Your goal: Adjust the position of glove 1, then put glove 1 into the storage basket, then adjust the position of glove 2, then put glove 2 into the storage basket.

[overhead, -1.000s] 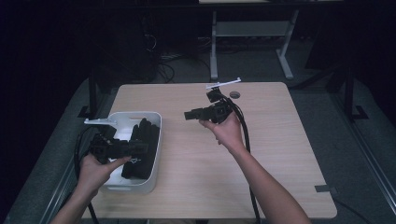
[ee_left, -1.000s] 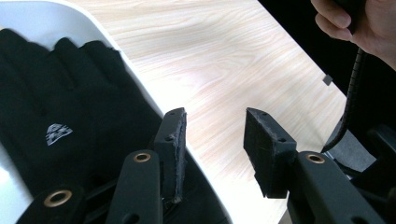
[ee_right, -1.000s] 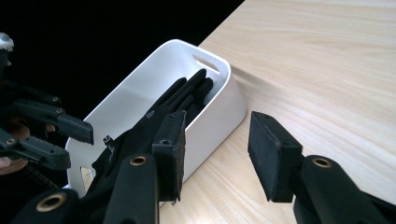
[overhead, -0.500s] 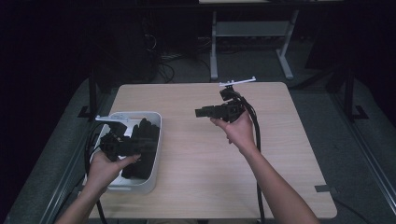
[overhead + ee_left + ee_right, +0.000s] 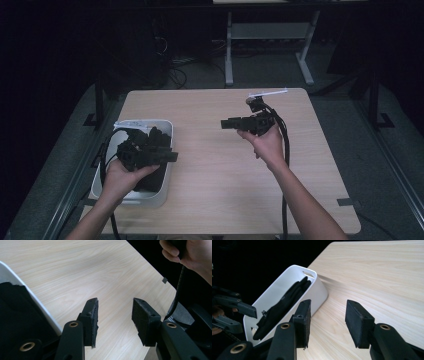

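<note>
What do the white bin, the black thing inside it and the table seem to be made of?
White bin: probably plastic, smooth with rounded corners and a moulded handle slot. Black thing: apparently soft matte fabric, limp and folded. Table: light wood or laminate, visible grain.

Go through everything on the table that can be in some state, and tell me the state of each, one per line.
left gripper: open, nothing between its jaws, held over the white bin's right edge.
right gripper: open, nothing between its jaws, held above the table.
white bin: upright, open-topped, at the table's left edge.
black cloth items: lying inside the bin, untouched.
table: bare wood between the bin and the right hand.
</note>
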A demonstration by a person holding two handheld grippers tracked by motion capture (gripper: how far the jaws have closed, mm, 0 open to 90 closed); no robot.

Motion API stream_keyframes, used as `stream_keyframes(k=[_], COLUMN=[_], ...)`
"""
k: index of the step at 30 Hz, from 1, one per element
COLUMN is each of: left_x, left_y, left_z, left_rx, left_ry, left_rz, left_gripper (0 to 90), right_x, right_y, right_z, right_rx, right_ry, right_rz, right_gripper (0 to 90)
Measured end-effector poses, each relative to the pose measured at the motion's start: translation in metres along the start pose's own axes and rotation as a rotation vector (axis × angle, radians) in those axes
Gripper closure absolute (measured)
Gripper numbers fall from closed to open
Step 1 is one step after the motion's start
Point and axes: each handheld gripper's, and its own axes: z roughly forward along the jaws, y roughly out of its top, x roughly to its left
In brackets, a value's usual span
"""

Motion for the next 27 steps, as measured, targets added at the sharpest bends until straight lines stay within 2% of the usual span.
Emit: stream_keyframes(k=[16,27], left_x=[-0.014,-0.018], left_y=[0.008,0.010], left_z=[0.018,0.025], left_rx=[0.021,0.032], left_ry=[-0.024,-0.037], left_rz=[0.034,0.041], left_gripper=[55.1,54.9], right_x=[-0.019,-0.030], right_y=[-0.019,-0.030], right_z=[-0.024,-0.039], right_rx=[-0.018,-0.031], right_ry=[-0.033,-0.052], right_rz=[0.044,0.069], right_gripper=[55.3,55.3])
